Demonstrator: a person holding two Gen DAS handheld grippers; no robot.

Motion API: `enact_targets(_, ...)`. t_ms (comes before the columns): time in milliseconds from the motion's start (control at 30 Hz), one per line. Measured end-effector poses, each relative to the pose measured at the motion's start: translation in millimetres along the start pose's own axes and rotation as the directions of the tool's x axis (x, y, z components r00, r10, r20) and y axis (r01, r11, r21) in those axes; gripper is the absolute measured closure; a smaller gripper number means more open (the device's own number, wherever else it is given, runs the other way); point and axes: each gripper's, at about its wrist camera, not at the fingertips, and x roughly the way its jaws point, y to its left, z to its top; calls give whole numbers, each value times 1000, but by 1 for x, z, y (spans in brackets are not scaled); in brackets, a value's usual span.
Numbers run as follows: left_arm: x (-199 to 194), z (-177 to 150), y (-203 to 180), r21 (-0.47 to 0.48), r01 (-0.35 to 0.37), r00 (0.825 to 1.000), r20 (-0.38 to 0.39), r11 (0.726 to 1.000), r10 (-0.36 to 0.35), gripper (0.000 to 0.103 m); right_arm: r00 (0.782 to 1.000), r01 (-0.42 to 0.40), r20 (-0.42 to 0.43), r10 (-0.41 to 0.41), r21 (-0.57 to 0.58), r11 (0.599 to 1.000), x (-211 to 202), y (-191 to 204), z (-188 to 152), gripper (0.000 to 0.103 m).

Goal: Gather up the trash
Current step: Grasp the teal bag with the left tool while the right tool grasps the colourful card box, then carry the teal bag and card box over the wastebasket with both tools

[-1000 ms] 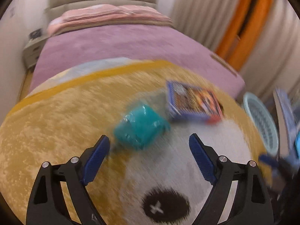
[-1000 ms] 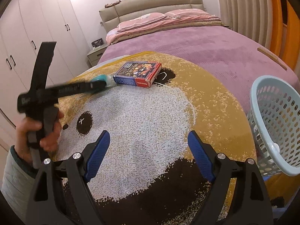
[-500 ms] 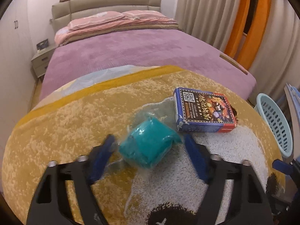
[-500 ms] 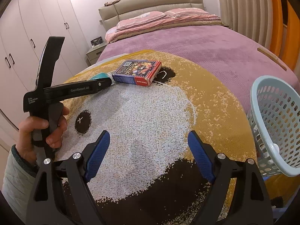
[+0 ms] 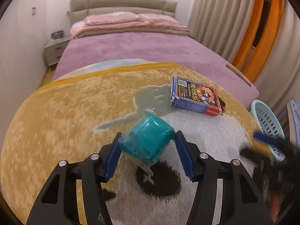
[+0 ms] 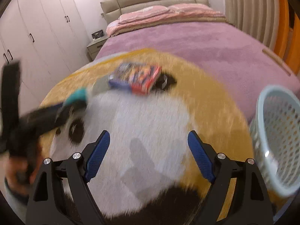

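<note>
My left gripper (image 5: pixel 147 142) is shut on a teal packet in clear wrap (image 5: pixel 148 139) and holds it lifted above the round yellow and white bear rug (image 5: pixel 56 121). In the right wrist view the left gripper (image 6: pixel 71 103) shows blurred at the left with the teal packet (image 6: pixel 79 94) in it. A blue and red box (image 5: pixel 195 96) lies flat on the rug beyond, also blurred in the right wrist view (image 6: pixel 138 76). My right gripper (image 6: pixel 148 150) is open and empty over the white part of the rug. A pale blue basket (image 6: pixel 279 140) stands at the right.
A bed with a purple cover (image 5: pixel 140 50) lies beyond the rug. A nightstand (image 5: pixel 54 52) stands at its left. White wardrobes (image 6: pixel 37 28) line the left wall. Curtains (image 5: pixel 234 18) hang at the right. The basket's rim (image 5: pixel 266 120) shows at the rug's right edge.
My left gripper closed on the teal packet and lifted it off the rug. The right gripper shifted, and its view is now blurred.
</note>
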Motion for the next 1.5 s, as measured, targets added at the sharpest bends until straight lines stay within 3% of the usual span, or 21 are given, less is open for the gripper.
enact_targets(133, -1, -5, 5, -21, -26, 999, 45, 999, 27, 48, 999, 32, -14, -34, -106, 994, 27, 7, 32, 18)
enact_targets(367, -2, -3, 26, -114, 62, 996, 72, 992, -54, 47, 995, 41, -83, -57, -191, 981, 73, 11, 59, 15)
enact_targets(533, 0, -3, 22, -99, 74, 995, 71, 992, -67, 47, 991, 67, -88, -97, -298, 952, 95, 27, 78, 11)
enact_targets(667, 1, -3, 19, -88, 74, 995, 67, 993, -68, 47, 991, 24, -116, -63, -317, 948, 112, 33, 91, 8)
enact_targets(833, 2, -4, 14, -82, 77, 996, 61, 994, -72, 47, 992, 30, -104, -67, -323, 946, 118, 39, 99, 10)
enact_targets(933, 3, -5, 16, -88, 83, 995, 60, 993, -78, 47, 996, 23, -72, -51, -345, 938, 109, 43, 92, 32)
enact_targets(1033, 2, -5, 20, -97, 93, 994, 62, 991, -87, 47, 996, 60, -34, -78, -362, 930, 98, 50, 79, 40)
enact_targets(1267, 4, -6, 19, -88, 86, 995, 59, 992, -81, 47, 998, 61, 12, -60, -296, 953, 45, 48, 29, 40)
enact_targets(1500, 1, -5, 9, -61, 63, 996, 66, 996, -59, 47, 999, 37, 17, -35, -174, 984, -18, 16, -25, 40)
